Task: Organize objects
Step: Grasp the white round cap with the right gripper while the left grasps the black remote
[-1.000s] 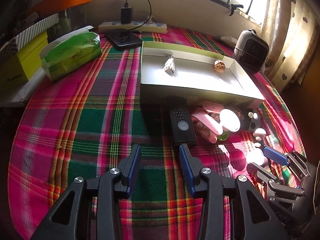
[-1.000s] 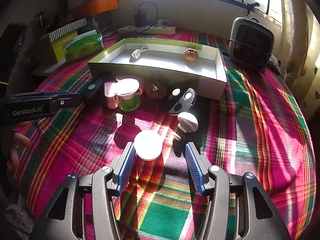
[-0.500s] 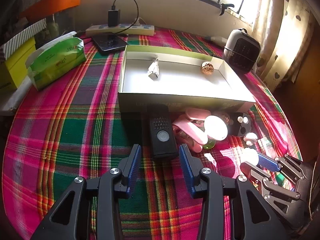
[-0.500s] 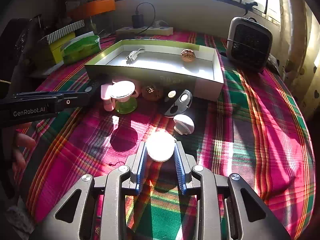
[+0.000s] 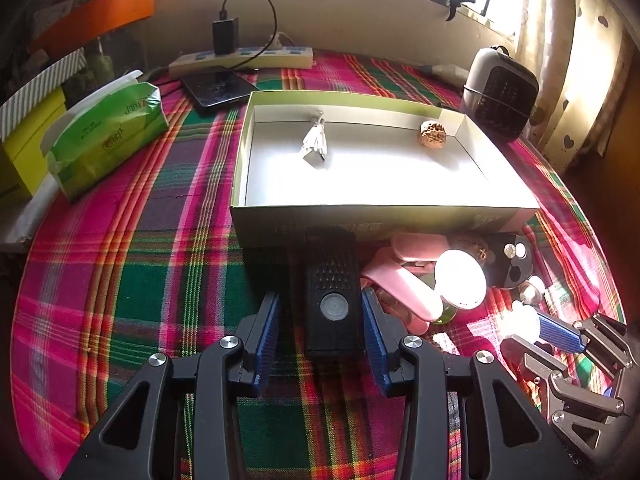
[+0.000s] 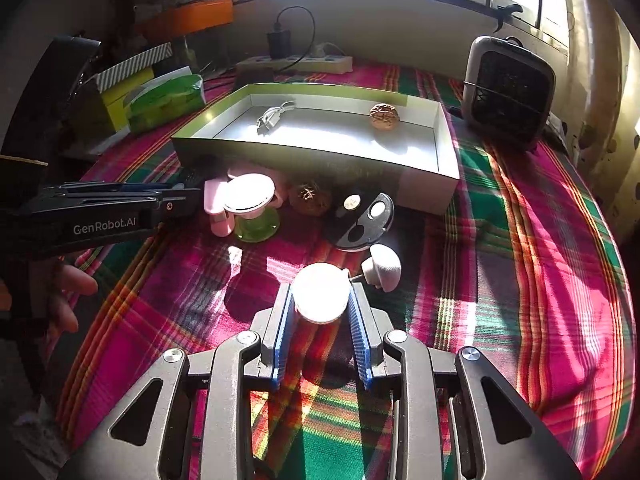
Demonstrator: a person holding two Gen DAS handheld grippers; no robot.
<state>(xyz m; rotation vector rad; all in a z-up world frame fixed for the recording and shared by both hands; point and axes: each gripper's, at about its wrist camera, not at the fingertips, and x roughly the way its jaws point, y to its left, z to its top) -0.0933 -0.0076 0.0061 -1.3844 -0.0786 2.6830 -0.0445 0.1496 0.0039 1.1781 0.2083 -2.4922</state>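
Note:
A shallow white box with a green rim (image 5: 384,218) (image 6: 304,156) lies on the plaid cloth; it holds a white cable (image 5: 315,142) and a walnut (image 5: 432,133). In front of it lies a black remote (image 5: 330,296). My left gripper (image 5: 320,328) is open with its jaws on both sides of the remote's near end. My right gripper (image 6: 320,320) is shut on a white round object (image 6: 320,292), also seen in the left wrist view (image 5: 520,318).
Near the box front lie a pink clip (image 5: 404,280), a white-topped green piece (image 6: 252,208), a second walnut (image 6: 310,198), a black disc (image 6: 360,220) and a white mushroom-shaped knob (image 6: 382,266). A heater (image 6: 508,92), tissue pack (image 5: 108,136), power strip (image 5: 240,58) and phone (image 5: 218,88) border the table.
My left gripper moved forward until its jaws straddle the remote. My right gripper closed on the white round object.

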